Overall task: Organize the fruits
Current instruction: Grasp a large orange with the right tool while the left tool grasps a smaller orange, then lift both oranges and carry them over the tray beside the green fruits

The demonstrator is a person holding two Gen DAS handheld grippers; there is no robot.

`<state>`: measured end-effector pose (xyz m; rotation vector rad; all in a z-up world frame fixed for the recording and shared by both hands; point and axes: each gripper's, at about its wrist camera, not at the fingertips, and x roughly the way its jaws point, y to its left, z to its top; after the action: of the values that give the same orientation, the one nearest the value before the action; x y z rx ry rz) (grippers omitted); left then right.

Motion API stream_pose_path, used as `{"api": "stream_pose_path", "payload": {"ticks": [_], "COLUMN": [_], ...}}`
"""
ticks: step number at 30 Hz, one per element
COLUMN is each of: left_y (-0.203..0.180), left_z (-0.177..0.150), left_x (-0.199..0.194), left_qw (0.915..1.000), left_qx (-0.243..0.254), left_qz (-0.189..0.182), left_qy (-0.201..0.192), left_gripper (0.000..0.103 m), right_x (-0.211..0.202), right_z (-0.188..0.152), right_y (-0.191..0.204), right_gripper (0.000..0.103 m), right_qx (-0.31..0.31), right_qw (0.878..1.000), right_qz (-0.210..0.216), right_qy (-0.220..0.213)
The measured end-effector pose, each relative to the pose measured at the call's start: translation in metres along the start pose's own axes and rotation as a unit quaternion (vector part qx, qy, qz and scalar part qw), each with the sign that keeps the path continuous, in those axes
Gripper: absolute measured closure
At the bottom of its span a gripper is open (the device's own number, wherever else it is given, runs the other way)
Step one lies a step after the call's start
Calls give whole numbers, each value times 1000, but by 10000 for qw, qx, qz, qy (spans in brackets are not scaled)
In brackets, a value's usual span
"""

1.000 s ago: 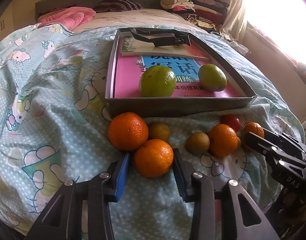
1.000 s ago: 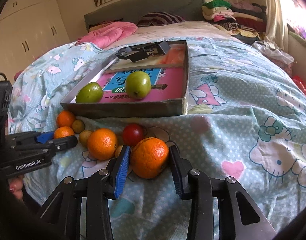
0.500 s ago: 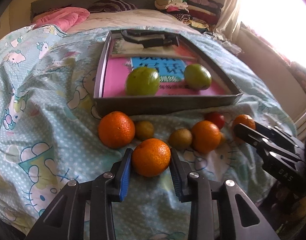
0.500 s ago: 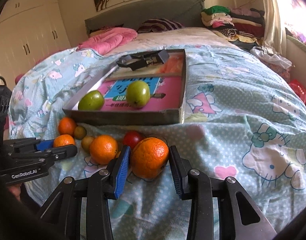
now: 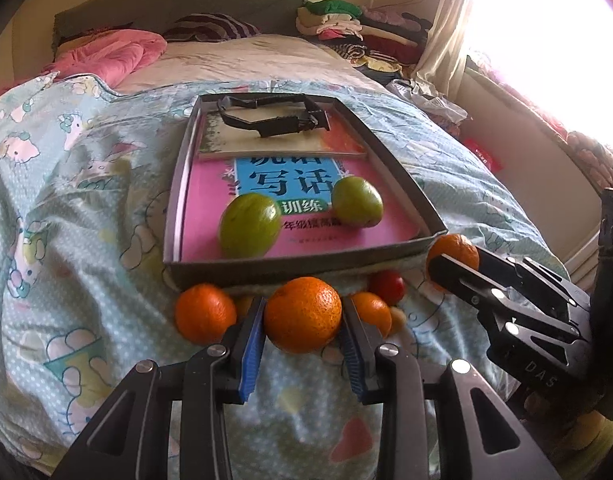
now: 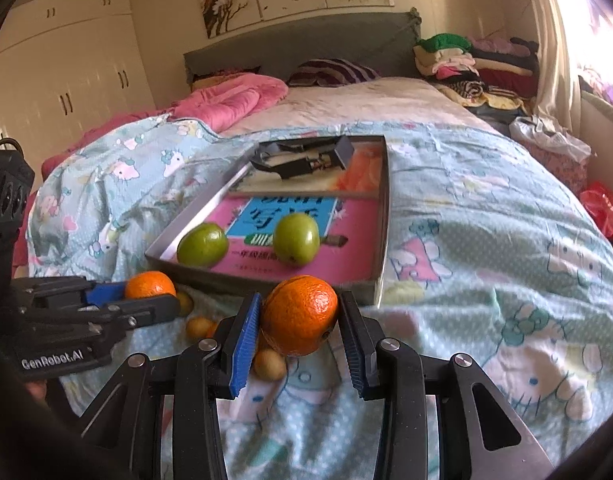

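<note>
The left gripper (image 5: 302, 322) squeezes an orange (image 5: 303, 314) above the blue bedspread (image 5: 86, 240). The right gripper (image 6: 299, 324) squeezes another orange (image 6: 299, 315). Two green fruits (image 5: 249, 230) sit in the gray tray (image 5: 298, 270).

A bed (image 6: 486, 216) under a pale blue cartoon-print quilt (image 5: 86, 208) carries a shallow grey tray (image 5: 390, 160) near its middle. Against the tray's near wall, oranges (image 5: 204, 312), a red fruit (image 5: 388, 286) and small yellowish fruits (image 6: 269, 364) lie on the quilt. A pink blanket (image 6: 234, 100) sits towards the headboard.
</note>
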<state>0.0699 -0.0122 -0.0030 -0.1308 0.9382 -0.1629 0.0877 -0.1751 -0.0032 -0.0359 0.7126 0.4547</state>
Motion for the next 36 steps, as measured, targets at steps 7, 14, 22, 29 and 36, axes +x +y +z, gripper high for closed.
{"api": "stream_pose_path", "payload": {"ticks": [7,14,22,29,36], "left_y": [-2,-7,-8,-6,-9], "left_z": [13,31,39,43,41], "left_x": [8,17,33,51,55], "left_qw": [10000,9999,10000,10000,9999], "left_qx": [-81,-46,-28,0,125], "left_qz": [7,8,-20,-37,-62], "left_qy": [-36,-108,-82,68,-22], "left_gripper": [67,67,67,67,67], "right_x": [10,21,29,41,51], "right_z": [18,29,29,33,32], "right_y": [-3,-5,-14,-17,-15], "right_gripper": [63,63,63,63,63], "right_qx": [-73,-117,-59,-127,-158], "right_qw": [9999,9999,10000,9999,9998], "right_qz": [2,27,9,-17,-57], "right_qy": [-99,-110,-34,65,138]}}
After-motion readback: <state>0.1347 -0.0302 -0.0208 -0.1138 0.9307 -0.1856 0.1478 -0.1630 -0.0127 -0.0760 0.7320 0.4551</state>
